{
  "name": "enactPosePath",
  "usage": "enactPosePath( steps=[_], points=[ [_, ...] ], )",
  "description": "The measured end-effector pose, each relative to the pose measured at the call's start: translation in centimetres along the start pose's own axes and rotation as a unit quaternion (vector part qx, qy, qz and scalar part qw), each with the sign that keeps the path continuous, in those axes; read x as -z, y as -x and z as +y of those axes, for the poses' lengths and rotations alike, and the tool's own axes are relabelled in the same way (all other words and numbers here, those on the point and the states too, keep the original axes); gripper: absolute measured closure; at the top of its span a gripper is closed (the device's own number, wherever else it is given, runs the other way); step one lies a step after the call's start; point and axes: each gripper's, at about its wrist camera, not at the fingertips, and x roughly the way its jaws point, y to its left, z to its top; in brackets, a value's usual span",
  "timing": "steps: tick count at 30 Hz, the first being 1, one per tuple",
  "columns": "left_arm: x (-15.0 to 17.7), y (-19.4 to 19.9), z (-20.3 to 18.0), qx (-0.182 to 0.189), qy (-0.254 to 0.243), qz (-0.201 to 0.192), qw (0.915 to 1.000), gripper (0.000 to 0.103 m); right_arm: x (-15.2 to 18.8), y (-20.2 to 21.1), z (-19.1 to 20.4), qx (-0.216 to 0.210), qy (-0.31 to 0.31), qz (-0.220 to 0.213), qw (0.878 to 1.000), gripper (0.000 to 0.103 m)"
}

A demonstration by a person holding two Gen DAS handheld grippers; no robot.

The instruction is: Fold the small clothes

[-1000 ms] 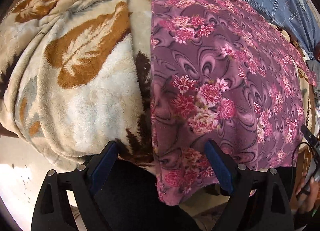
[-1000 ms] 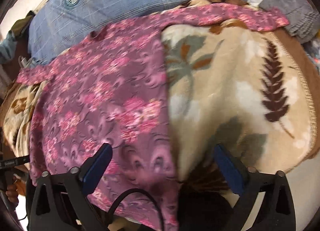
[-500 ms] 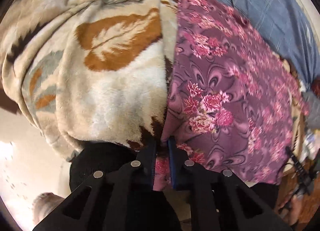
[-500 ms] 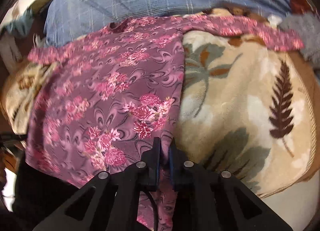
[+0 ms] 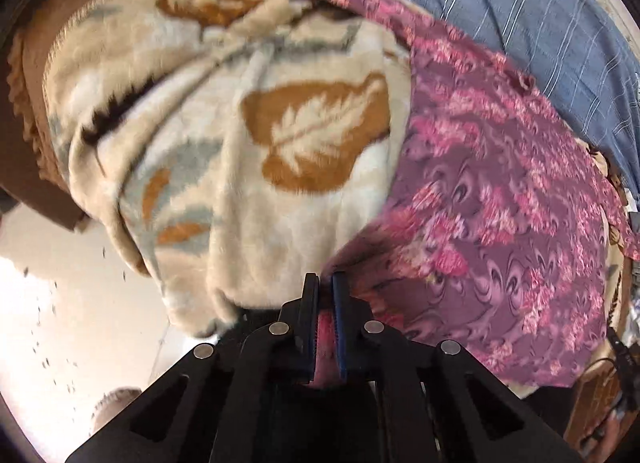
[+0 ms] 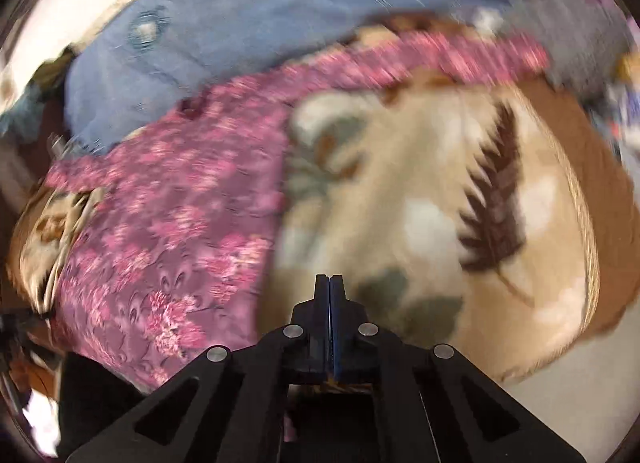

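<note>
Two tools at the near edge of the bed, their jaws having just been closing. The left tool [image 5: 326, 277] is clamped on the near hem of the purple floral garment [image 5: 500, 223]; pink cloth shows between its pads. The right tool [image 6: 329, 277] has its jaws pressed flush together, and no floral cloth can be made out between them. In its blurred view the garment's side edge lies just to the left of the tips, so a missed corner cannot be ruled out.

The garment lies spread flat, running from the near hem away to its sleeves at the far end. It rests on a leaf-patterned fleece blanket [image 5: 280, 143], with a blue striped cloth [image 5: 520, 23] beyond it.

The step in hand appears to be the first fold, hem towards neckline. To do it well, confirm the right-hand pinch before lifting. Raise both corners together and level, keeping the hem taut between them. Take only the thin floral layer, since the plush blanket beneath snags readily. Carry the hem far enough to meet the sleeves squarely.
</note>
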Motion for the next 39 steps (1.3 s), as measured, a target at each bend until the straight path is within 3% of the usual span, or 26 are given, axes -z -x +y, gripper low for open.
enactPosePath(
  steps=[4,5,6,7,8,9,10,11,12,13,16,20,22,25,28,33,36,39],
  points=[
    [0.3,1.6,-0.2,0.053,-0.014,-0.004,0.9985,0.092,0.1,0.7,-0.3,-0.052,-0.024,-0.007,0.998,0.087],
    [0.2,2.2,-0.5,0.071,-0.021,-0.011,0.9972,0.086,0.0,0.7,-0.1,-0.065,-0.023,-0.005,0.998,0.067],
    [0.0,2.6,-1.0,0.079,-0.029,-0.020,0.9963,0.072,-0.2,0.5,0.4,-0.067,-0.020,-0.006,0.998,0.054],
    [-0.3,2.8,-1.3,0.076,-0.035,-0.029,0.9960,0.064,-0.4,0.2,0.9,-0.062,-0.016,-0.005,0.998,0.037],
    [-0.5,2.7,-1.8,0.066,-0.040,-0.038,0.9963,0.054,-0.5,-0.3,1.4,-0.056,-0.012,-0.003,0.998,0.036],
    [-0.6,2.3,-2.2,0.062,-0.045,-0.041,0.9962,0.053,-0.5,-1.1,2.0,-0.052,-0.008,0.001,0.999,0.037],
    [-0.6,1.7,-2.8,0.059,-0.051,-0.036,0.9963,0.054,-0.5,-1.8,2.6,-0.055,-0.003,0.008,0.998,0.045],
    [-0.6,0.8,-3.5,0.056,-0.055,-0.023,0.9967,0.055,-0.4,-2.8,3.4,-0.053,0.009,0.017,0.998,0.070],
    [-0.4,-0.1,-4.1,0.051,-0.061,-0.011,0.9968,0.055,-0.1,-3.2,3.9,-0.042,0.024,0.023,0.999,0.090],
    [-0.3,-1.1,-4.6,0.031,-0.069,0.002,0.9971,0.055,0.2,-3.6,4.6,-0.035,0.042,0.030,0.998,0.096],
    [-0.3,-4.1,-5.0,-0.022,-0.084,0.040,0.9954,0.060,0.8,-3.9,5.1,-0.007,0.067,0.028,0.997,0.097],
    [-0.2,-1.9,-4.4,0.033,-0.078,0.021,0.9962,0.063,0.4,-3.0,4.0,-0.034,0.034,0.034,0.998,0.088],
    [-0.7,0.5,-3.6,0.040,-0.078,-0.010,0.9961,0.063,-0.3,-1.4,3.7,-0.055,0.028,0.020,0.998,0.087],
    [-2.6,3.2,-3.8,0.037,-0.076,-0.049,0.9952,0.059,-2.5,0.9,2.7,-0.053,0.017,-0.009,0.998,0.070],
    [-5.3,4.4,-4.6,0.043,-0.059,-0.058,0.9957,0.054,-5.5,2.1,1.5,-0.045,-0.007,-0.034,0.998,0.064],
    [-12.8,0.2,-8.7,0.060,-0.037,-0.035,0.9969,0.052,-11.8,1.5,0.6,-0.035,-0.027,-0.062,0.997,0.051],
    [-18.2,-3.9,-10.8,0.067,-0.023,-0.009,0.9974,0.052,-16.0,-1.4,2.3,-0.062,-0.031,-0.057,0.996,0.050],
    [-23.5,-8.0,-12.7,0.069,0.002,0.016,0.9975,0.052,-20.1,-6.6,7.1,-0.109,-0.003,-0.035,0.993,0.042]
  ],
)
